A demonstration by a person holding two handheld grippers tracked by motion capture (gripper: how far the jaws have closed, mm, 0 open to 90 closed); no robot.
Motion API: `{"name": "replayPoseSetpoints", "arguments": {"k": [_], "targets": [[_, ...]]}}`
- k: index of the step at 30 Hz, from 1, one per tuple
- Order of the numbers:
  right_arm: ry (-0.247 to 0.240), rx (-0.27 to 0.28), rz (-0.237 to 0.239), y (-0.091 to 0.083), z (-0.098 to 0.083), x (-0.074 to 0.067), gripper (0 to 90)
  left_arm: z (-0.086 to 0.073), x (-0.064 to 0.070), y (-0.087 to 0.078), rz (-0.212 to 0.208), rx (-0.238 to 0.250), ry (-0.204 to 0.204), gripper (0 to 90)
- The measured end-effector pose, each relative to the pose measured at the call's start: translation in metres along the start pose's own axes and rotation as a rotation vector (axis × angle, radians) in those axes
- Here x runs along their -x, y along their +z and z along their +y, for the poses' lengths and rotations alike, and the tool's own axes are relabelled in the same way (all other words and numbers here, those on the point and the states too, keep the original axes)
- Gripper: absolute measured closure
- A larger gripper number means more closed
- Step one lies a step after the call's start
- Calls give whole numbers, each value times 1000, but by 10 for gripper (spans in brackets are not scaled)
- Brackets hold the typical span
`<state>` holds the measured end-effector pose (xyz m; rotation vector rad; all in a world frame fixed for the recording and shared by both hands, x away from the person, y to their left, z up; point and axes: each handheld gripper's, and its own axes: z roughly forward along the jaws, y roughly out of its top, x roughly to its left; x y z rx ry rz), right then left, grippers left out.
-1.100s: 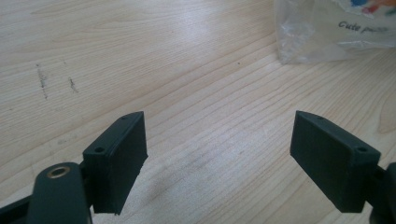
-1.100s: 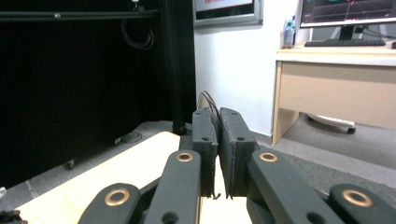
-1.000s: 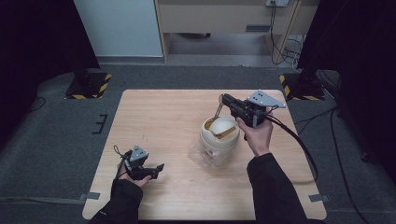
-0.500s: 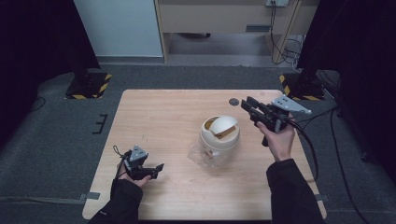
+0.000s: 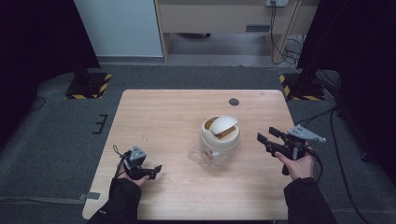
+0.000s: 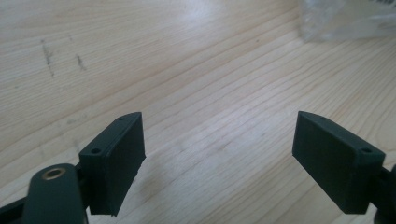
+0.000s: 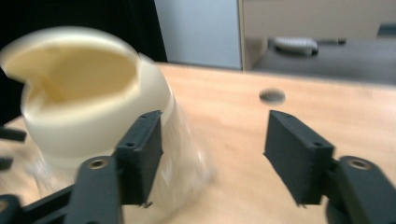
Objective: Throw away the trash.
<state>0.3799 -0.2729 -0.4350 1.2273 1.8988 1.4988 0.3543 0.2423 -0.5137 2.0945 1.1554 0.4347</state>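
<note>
Bin: no legible label | left hand-held gripper: spread | right hand-held gripper: spread

Your table is pale wood; your bin is cream with a clear liner; your gripper jaws are black; floor blocks carry yellow-black stripes.

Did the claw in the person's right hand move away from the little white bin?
Yes. The right claw was over the white bin a second ago. Now it sits open to the bin's right, nearer the table's right edge and the person.
</note>
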Motion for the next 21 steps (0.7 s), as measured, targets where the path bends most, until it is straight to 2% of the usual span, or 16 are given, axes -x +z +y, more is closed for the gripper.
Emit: {"name": "replayPoseSetpoints", "arguments": {"k": [4, 9, 15, 21], "targets": [[18, -57, -25, 1, -23, 10, 267, -3, -5, 1, 10, -24, -8, 165], [30, -117, -65, 2, -43, 26, 220, -6, -12, 2, 25, -50, -11, 162], [-4, -201, -143, 0, -66, 48, 188, -11, -22, 4, 43, -87, -20, 157], [-17, -318, -194, 0, -82, 65, 136, -14, -26, 6, 59, -71, -17, 103]]}}
